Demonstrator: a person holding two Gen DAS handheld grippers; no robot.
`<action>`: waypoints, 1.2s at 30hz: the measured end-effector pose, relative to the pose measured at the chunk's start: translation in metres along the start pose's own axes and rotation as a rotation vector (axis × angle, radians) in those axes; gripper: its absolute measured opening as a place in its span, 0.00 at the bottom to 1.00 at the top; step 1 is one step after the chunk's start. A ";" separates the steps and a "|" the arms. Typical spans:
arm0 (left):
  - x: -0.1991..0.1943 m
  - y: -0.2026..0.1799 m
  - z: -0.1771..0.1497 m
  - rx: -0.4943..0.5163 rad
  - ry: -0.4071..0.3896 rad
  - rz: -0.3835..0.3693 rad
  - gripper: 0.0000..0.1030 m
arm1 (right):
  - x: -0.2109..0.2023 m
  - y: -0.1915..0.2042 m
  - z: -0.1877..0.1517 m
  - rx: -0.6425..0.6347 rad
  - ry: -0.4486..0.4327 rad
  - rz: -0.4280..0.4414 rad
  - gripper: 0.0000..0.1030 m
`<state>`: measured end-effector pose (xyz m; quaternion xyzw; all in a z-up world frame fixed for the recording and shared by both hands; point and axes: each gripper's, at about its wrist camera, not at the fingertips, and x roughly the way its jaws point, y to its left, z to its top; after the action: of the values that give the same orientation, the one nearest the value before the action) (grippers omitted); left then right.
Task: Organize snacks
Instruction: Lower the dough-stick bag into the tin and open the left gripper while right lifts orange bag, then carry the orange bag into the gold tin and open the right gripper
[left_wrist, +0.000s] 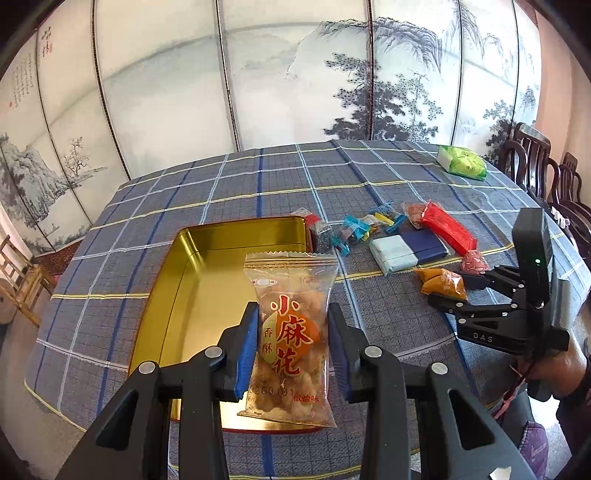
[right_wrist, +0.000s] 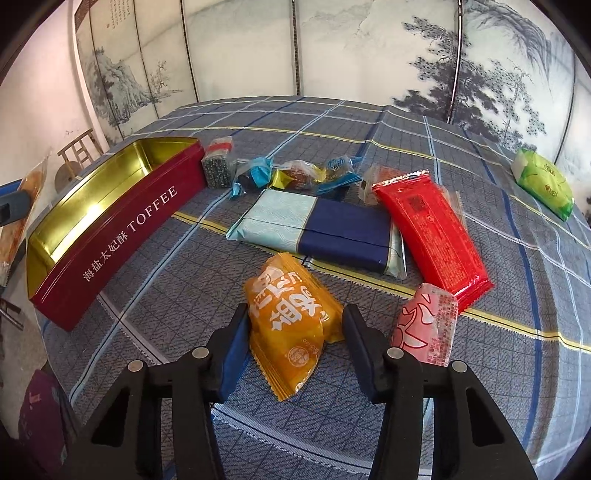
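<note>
My left gripper is shut on a clear twisted-dough snack packet and holds it upright over the near end of the open gold-lined toffee tin. The tin's red side shows in the right wrist view. My right gripper is open, its fingers on either side of an orange snack packet lying on the cloth. A pink packet, a red bar and a blue-and-white pack lie close by.
Several small wrapped candies and a dark speckled packet lie beyond the tin. A green tissue pack sits far right. Checked blue tablecloth covers the table; wooden chairs stand at its right edge, a painted screen behind.
</note>
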<state>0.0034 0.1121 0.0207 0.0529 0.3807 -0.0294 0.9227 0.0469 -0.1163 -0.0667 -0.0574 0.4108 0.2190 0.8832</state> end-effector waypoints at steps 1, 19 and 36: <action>0.003 0.003 0.001 0.004 0.003 0.009 0.31 | 0.000 0.001 0.000 -0.006 0.000 0.001 0.48; 0.111 0.087 0.041 0.004 0.157 0.153 0.31 | 0.000 0.005 0.000 -0.006 -0.004 0.000 0.42; 0.007 0.083 0.003 -0.124 -0.097 0.143 0.86 | -0.029 0.008 0.013 0.041 -0.075 0.050 0.40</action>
<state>0.0184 0.1943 0.0246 0.0212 0.3319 0.0574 0.9413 0.0359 -0.1151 -0.0352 -0.0207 0.3832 0.2343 0.8932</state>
